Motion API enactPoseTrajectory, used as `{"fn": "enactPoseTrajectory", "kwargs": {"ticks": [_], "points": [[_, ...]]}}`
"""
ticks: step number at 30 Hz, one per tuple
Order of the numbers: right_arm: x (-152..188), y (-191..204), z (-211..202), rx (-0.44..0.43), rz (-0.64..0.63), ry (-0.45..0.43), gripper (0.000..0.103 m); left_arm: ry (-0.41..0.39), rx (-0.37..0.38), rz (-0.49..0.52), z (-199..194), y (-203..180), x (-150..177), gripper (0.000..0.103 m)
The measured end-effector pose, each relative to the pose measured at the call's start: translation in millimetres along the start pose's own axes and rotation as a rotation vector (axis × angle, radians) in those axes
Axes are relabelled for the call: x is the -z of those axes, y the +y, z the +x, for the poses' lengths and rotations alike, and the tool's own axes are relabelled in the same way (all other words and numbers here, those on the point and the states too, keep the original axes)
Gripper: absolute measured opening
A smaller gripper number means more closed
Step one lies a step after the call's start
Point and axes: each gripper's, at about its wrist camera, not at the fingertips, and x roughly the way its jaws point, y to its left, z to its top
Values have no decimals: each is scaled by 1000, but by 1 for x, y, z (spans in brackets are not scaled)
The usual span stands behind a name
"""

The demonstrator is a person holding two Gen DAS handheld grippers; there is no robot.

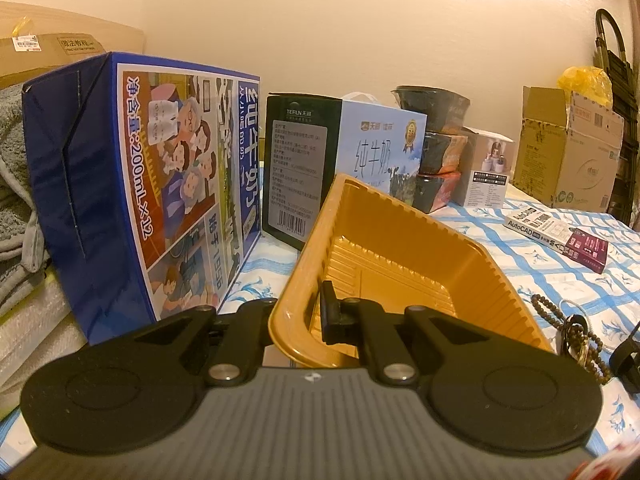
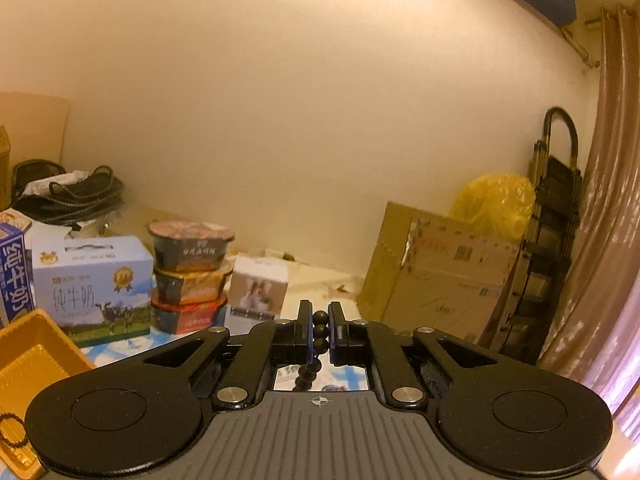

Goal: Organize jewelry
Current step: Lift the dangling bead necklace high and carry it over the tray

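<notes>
Checked cloth below; right tongs [image 2: 320, 330] pinch limp bead string [image 2: 320, 330] mid-strand, left tongs [image 1: 298, 312] clamp light tray [image 1: 400, 248] rim.

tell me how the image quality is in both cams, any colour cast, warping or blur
Left wrist view: warm yellowish cast, strong fisheye bending, dark vignette corners; the gold tray and milk carton print are sharp. Right wrist view: same cast and warping, softer overall, background boxes slightly blurred, wall fills most of the frame; the dark bead strand between the right gripper fingers is clear.
</notes>
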Motion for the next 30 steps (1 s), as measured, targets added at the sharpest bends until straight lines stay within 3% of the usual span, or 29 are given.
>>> {"fn": "enactPoseTrajectory", "kwargs": {"ticks": [10,18,25,30], "points": [[-52,-4,-33,-6,-23,-55,7,-2,1,7,0,-1,0,8],[-74,13,-47,-40,-62,-64,7,-4,6,8,-1,-1,-2,8],[-96,37,-49,-126,-45,-85,7,-4,7,6,-2,-1,-2,8],[-114,62,-50,-233,-27,-123,7,-3,9,5,-2,-2,-3,7]]}}
